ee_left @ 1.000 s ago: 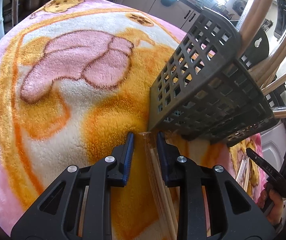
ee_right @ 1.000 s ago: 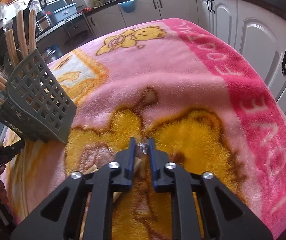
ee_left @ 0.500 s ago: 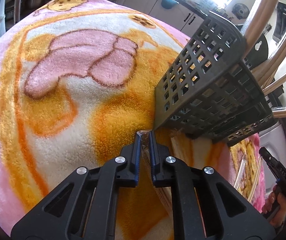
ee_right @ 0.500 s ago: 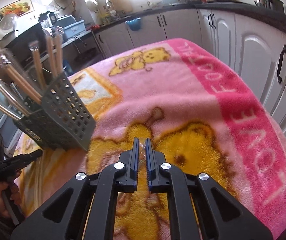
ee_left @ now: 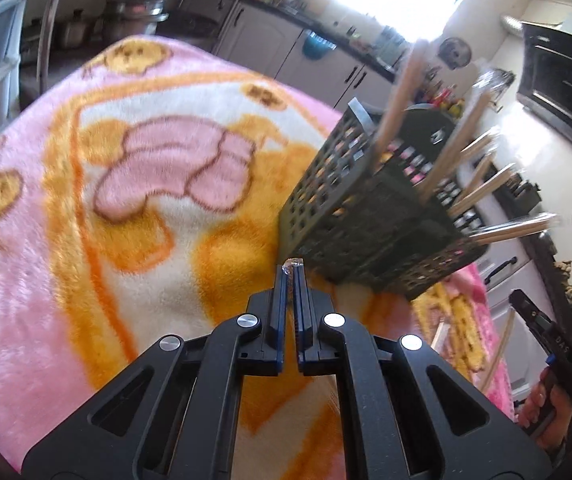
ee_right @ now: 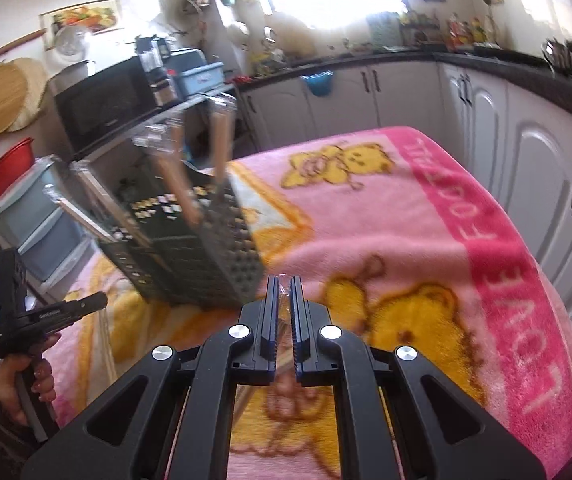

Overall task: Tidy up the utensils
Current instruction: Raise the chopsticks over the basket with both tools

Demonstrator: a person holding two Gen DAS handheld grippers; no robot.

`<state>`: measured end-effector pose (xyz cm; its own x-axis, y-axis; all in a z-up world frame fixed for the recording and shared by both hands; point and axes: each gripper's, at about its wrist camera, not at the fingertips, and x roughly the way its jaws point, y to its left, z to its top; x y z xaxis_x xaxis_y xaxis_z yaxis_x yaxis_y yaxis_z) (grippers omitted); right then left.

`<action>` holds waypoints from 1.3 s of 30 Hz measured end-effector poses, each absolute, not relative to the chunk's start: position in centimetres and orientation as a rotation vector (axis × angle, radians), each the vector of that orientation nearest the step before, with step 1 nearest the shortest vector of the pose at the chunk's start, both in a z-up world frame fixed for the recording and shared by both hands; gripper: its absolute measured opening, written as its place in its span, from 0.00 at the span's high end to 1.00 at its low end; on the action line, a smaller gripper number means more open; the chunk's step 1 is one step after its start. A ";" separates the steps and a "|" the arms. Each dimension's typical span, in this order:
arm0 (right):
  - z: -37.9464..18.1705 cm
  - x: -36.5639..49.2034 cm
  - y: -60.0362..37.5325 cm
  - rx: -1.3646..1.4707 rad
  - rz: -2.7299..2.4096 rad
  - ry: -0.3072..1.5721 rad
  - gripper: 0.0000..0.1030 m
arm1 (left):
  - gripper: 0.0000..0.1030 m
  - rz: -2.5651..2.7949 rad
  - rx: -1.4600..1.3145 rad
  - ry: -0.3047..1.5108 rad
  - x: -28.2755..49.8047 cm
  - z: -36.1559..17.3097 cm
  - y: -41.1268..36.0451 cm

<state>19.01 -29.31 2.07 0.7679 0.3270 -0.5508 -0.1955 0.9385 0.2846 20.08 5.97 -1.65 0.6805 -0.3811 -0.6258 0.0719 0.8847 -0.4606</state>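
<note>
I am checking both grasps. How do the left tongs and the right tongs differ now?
The left tongs sit right of the black basket's near corner; the right tongs sit just right of its grey wall. Their gap looks narrower than that of the right tongs. Both are shut on a wrapped stick.

Fleece blanket [ee_left: 85,280]: pink ground with yellow-orange cartoon bears outlined in brown, white patches, orange bands; a deeper pink border strip with pale lettering in the right wrist view [ee_right: 518,280].
Perforated plastic utensil basket [ee_left: 346,216]: dark grey, a grid of small square holes.
Stick utensils in clear wrappers [ee_left: 474,200]: pale tan wood, glossy transparent film.
Left gripper [ee_left: 290,280]: black body, blue finger pads, silver screws.
Right gripper [ee_right: 283,292]: same black, blue and silver.
Kitchen cabinets [ee_right: 546,168]: white doors, black handles, dark countertop.
Bowl on shelf [ee_right: 5,168]: red.
</note>
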 end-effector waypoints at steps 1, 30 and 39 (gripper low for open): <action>2.5 18.8 -28.7 0.203 0.303 0.624 0.94 | 0.99 -0.267 -0.419 0.770 19.9 -1.1 5.9; 10.8 15.9 -20.6 0.030 0.569 0.448 0.96 | 1.00 -0.435 -0.316 0.524 16.6 9.6 2.3; 12.6 16.1 -20.5 0.032 0.581 0.401 0.96 | 1.00 -0.472 -0.295 0.472 16.8 12.2 1.5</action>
<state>16.14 -20.49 12.58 0.7608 0.5402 -0.3597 -0.5280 0.8375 0.1409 16.83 1.49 12.22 0.7867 -0.4979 -0.3650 0.3647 0.8519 -0.3759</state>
